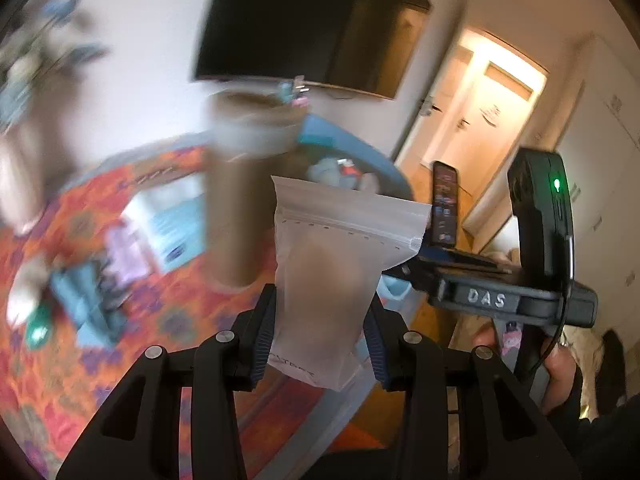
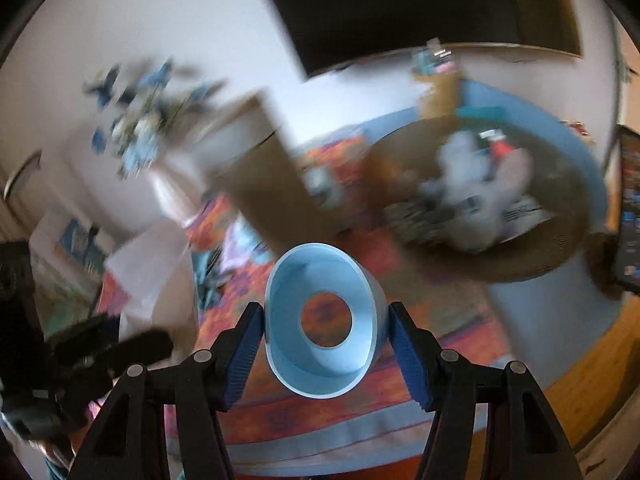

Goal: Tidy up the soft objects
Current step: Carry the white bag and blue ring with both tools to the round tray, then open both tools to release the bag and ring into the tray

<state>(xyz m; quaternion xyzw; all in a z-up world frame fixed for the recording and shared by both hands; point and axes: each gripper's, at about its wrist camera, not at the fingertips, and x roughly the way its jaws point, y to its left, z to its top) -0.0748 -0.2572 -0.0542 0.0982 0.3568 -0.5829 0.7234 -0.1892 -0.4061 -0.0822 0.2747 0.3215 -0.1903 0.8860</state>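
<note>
My left gripper [image 1: 320,336] is shut on a frosted zip pouch [image 1: 336,264] with something brownish inside, held upright above the colourful rug. My right gripper [image 2: 326,344] is shut on a light blue tape roll [image 2: 324,320], seen through its centre hole. A round basket [image 2: 560,248] with a blue rim holds soft toys [image 2: 472,196]; it also shows in the left wrist view [image 1: 352,160], behind the pouch. In the left wrist view the right gripper's body [image 1: 500,300] is to the right of the pouch. The left gripper and pouch appear blurred at the left of the right wrist view [image 2: 152,280].
A brown cardboard tube [image 1: 240,192] stands on the patterned rug [image 1: 80,360], which carries papers and small items [image 1: 160,224]. A vase of flowers [image 2: 148,128] stands to the left. A dark TV [image 1: 312,20] hangs on the wall. A phone [image 1: 445,204] stands upright by the doorway.
</note>
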